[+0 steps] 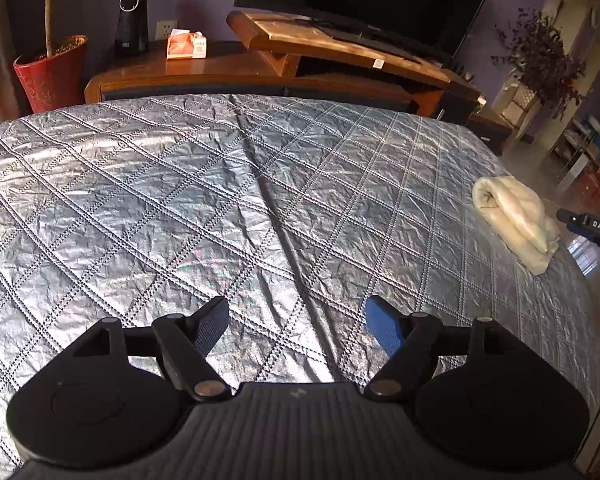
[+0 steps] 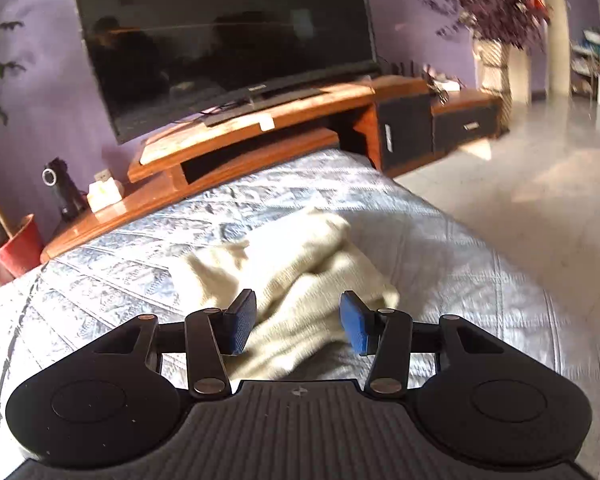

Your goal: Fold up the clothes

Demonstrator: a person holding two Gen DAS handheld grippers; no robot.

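I judge the fold finished: the cream garment (image 1: 514, 222) lies bundled near the right edge of the quilted bed (image 1: 180, 200). My left gripper (image 1: 296, 326) hangs wide and empty over bare quilt; my right gripper (image 2: 296, 322) stands half-spread just above the bundle, gripping nothing. Next I would need another garment. The only readable lettering is "DAS" (image 1: 599, 225) on the right gripper.

Dark television (image 2: 224, 40), wooden stand (image 2: 260, 128), red pot (image 1: 52, 72), tissue box (image 1: 186, 44)
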